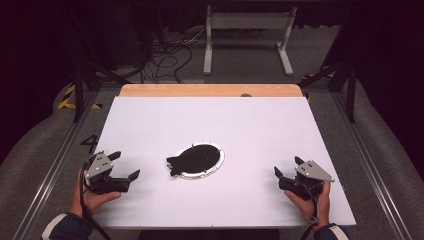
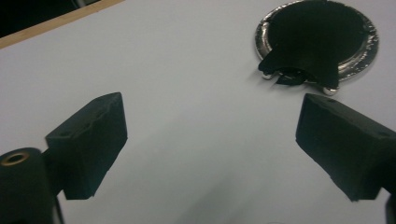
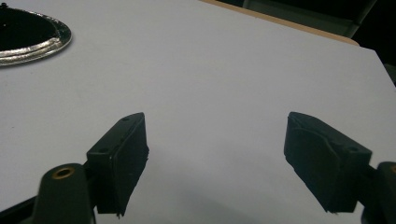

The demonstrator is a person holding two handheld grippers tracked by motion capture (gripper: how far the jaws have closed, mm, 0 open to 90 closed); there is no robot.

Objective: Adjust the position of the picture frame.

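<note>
bright tabletop, dark surroundings, soft focus

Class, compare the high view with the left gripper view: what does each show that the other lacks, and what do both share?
High view alone: both hands, the left gripper and right gripper open at the near corners, the grey floor and a white metal frame.
Left gripper view alone: small shiny balls under the black object's edge.
Both: the white table, its wooden far edge, the round silver-rimmed plate and the black object on it.
</note>
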